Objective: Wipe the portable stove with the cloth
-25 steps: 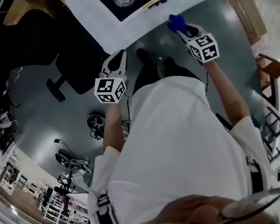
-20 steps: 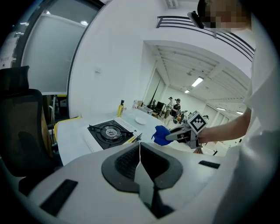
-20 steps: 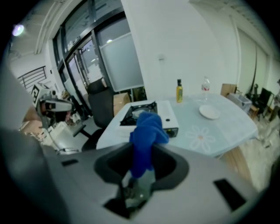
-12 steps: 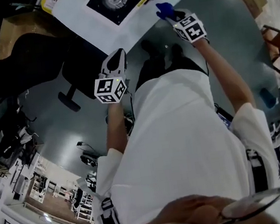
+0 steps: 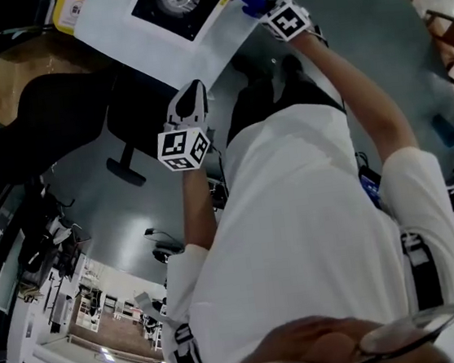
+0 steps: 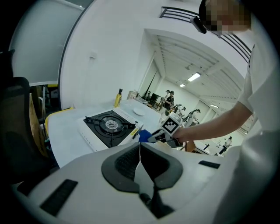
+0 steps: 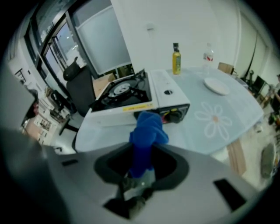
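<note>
Wiping seemingly not begun: crumpled blue cloth point(image 7: 146, 131) clamped in right tool point(image 7: 141, 168), near the front of the black-topped white portable stove point(image 7: 131, 94) on the white counter point(image 7: 218, 127); left tool point(image 6: 140, 151) pressed together, empty.

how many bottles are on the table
2: a yellow bottle behind the stove, and a clear bottle just right of it. Others may be hidden.

The table point(image 7: 236, 124), under a pale tablecloth point(image 7: 199, 131) printed with a flower, carries a portable stove point(image 7: 135, 98) near its edge. Behind the stove stand a yellow oil bottle point(image 7: 176, 59) and a clear bottle point(image 7: 209, 54), with a white plate point(image 7: 216, 85) beside them.
</note>
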Available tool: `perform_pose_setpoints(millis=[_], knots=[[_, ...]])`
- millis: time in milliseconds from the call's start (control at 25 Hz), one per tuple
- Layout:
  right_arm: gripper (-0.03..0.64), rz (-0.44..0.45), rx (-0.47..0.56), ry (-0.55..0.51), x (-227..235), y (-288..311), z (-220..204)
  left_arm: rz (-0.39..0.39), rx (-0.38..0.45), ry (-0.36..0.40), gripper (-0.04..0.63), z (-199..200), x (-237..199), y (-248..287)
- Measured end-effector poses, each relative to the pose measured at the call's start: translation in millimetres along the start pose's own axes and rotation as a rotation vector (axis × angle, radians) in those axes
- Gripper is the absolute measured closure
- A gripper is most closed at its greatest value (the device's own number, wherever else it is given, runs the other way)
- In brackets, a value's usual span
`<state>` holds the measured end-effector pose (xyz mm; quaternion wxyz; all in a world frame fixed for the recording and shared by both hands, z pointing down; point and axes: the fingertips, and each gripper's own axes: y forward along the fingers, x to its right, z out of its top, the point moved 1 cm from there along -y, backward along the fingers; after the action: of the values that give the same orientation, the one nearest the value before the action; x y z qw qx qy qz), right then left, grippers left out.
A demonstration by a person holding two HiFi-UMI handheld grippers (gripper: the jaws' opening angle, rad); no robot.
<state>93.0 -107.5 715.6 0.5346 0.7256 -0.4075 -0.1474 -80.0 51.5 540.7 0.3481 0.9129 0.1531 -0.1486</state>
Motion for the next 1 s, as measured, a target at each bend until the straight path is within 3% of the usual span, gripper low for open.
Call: perform_pose_setpoints(millis=[320, 1000], knots=[[0.485, -0.016, 0.002, 0.0, -11, 20, 17, 0.008, 0.0, -0.029, 0.558, -11, -14, -9], [0.485, 0.003, -0.012, -0.151, -63, 32, 34, 0.024, 0.029, -0.078, 0.558, -28, -41, -25]])
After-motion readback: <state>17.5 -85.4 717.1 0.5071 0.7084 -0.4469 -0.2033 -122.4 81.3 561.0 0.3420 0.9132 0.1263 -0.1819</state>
